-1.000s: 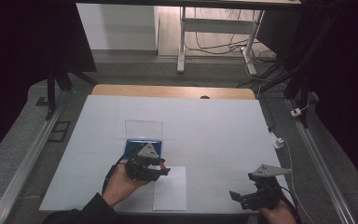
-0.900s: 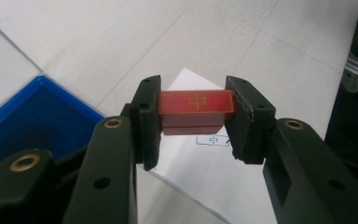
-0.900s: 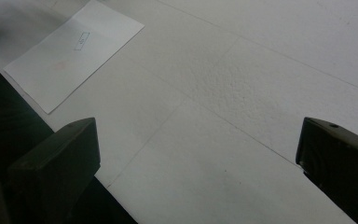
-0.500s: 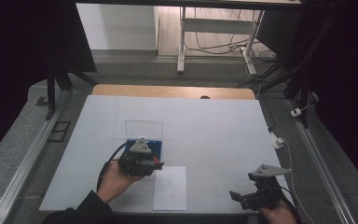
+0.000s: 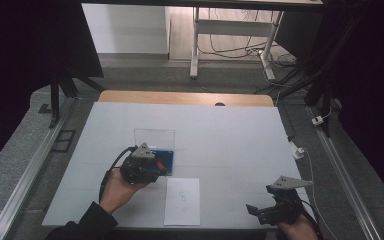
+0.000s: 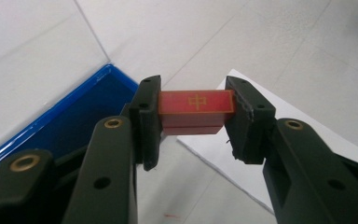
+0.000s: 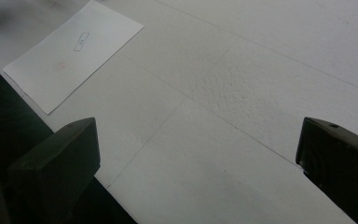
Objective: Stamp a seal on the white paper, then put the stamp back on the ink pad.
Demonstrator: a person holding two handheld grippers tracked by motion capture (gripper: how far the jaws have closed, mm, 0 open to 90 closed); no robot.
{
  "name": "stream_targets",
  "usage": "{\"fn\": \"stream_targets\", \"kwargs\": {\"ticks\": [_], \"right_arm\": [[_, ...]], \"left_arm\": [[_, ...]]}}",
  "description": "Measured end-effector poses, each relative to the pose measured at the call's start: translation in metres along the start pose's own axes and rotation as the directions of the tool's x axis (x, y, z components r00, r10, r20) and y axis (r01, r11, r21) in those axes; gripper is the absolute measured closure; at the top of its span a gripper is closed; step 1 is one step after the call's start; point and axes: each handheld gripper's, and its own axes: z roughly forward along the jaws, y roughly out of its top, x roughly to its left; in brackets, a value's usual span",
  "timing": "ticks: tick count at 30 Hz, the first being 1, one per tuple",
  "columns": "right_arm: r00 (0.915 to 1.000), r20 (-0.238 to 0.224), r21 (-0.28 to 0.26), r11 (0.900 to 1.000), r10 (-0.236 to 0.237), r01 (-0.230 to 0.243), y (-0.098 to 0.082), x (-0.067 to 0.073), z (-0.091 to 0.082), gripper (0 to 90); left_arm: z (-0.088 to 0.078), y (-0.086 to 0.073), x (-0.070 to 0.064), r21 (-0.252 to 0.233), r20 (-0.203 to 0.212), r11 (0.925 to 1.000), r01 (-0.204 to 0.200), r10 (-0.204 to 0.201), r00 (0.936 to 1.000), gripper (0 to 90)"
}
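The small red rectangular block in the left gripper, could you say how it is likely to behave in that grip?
The small red rectangular block looks stiff: its edges stay straight between the left gripper's pads. Its flat ends probably resist slipping. Being box-shaped, it should sit flat on the white paper sheet, not roll.

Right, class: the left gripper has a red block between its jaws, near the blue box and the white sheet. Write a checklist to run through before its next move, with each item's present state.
1. Red block clamped at both ends by the left gripper: ok.
2. Block level, gold mark facing up: ok.
3. Block lifted out of the blue box: ok.
4. White sheet flat and bare: ok.
5. Right gripper open, apart from the sheet: ok.
6. Block exactly above the sheet's printed mark: cannot tell.
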Motion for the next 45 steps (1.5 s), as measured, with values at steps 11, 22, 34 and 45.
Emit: {"fn": "stream_targets", "kwargs": {"ticks": [11, 22, 34, 45], "right_arm": [[1.0, -0.004, -0.007, 1.0, 0.004, -0.004, -0.001, -0.001, -0.001, 0.0], [0.9999, -0.004, -0.012, 1.0, 0.014, -0.015, -0.001, -0.001, -0.001, 0.0], [0.9999, -0.005, -0.011, 1.0, 0.015, -0.015, -0.001, -0.002, -0.001, 0.0], [0.9998, -0.004, -0.007, 1.0, 0.018, -0.018, -0.001, -0.002, 0.0, 0.0]], "left_arm": [[-0.008, -0.003, 0.012, -0.02, -0.032, 0.9993, 0.033, -0.033, 0.999, 58.2], [-0.01, -0.005, 0.02, -0.038, -0.041, 0.9982, 0.047, -0.049, 0.998, 58.2], [-0.007, -0.004, 0.033, -0.051, -0.063, 0.9961, 0.072, -0.075, 0.9952, 58.2], [-0.001, -0.003, 0.046, -0.058, -0.085, 0.9943, 0.089, -0.094, 0.992, 58.2]]}}
